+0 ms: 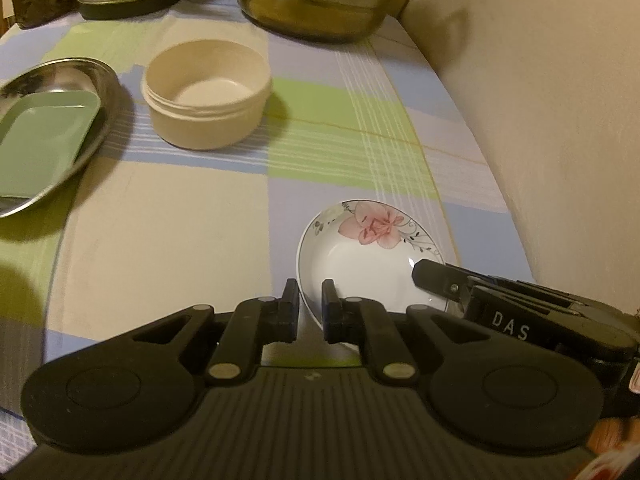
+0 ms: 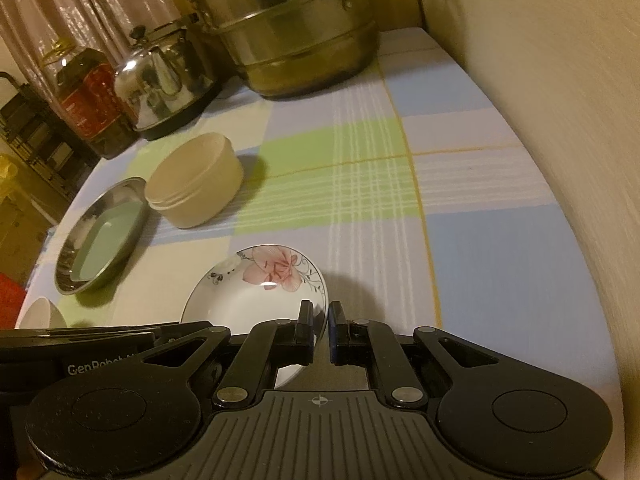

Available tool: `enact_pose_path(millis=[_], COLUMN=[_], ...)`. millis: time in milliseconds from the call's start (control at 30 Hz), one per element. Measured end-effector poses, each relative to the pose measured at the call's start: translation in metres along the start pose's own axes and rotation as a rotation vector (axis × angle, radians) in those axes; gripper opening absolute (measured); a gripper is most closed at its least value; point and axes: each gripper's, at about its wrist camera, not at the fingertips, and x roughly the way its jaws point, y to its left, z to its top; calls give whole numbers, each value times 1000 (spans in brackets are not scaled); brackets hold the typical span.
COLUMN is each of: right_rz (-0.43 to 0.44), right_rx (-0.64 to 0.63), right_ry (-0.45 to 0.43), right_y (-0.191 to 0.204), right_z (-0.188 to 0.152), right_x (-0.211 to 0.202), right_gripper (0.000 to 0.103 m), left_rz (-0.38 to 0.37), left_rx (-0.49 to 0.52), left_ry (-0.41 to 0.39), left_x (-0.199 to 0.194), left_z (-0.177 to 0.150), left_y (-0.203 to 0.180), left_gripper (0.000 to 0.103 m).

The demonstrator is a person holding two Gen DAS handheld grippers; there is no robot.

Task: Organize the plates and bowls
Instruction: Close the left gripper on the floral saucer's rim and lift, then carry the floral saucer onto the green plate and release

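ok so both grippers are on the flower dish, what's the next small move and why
Probably lift the floral dish straight up, level: the left gripper and right gripper each pinch its rim on opposite sides, so it seems secured and ready to carry toward the steel plate.

The near rim of the flowered dish (image 1: 360,264) is hidden behind the gripper fingers. The steel plate (image 1: 52,136) is cut off at the left edge, the big pot (image 1: 316,4) at the top. Only a sliver of a white bowl (image 2: 40,314) is seen, far left.
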Motion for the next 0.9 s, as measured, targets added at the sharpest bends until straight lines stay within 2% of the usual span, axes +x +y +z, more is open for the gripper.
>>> enact_pose_path(millis=[467, 900], right_rz=[87, 150], right_rx=[-92, -165], right_ry=[-13, 9], right_y=[70, 146], right_z=[25, 45], right_x=[25, 71], right_gripper=[7, 8], left_rz=[59, 110], left_rx=[-79, -153], left_ry=[-81, -110], left_x=[-41, -58], left_z=[21, 46], left_y=[63, 140], left_gripper=[9, 10])
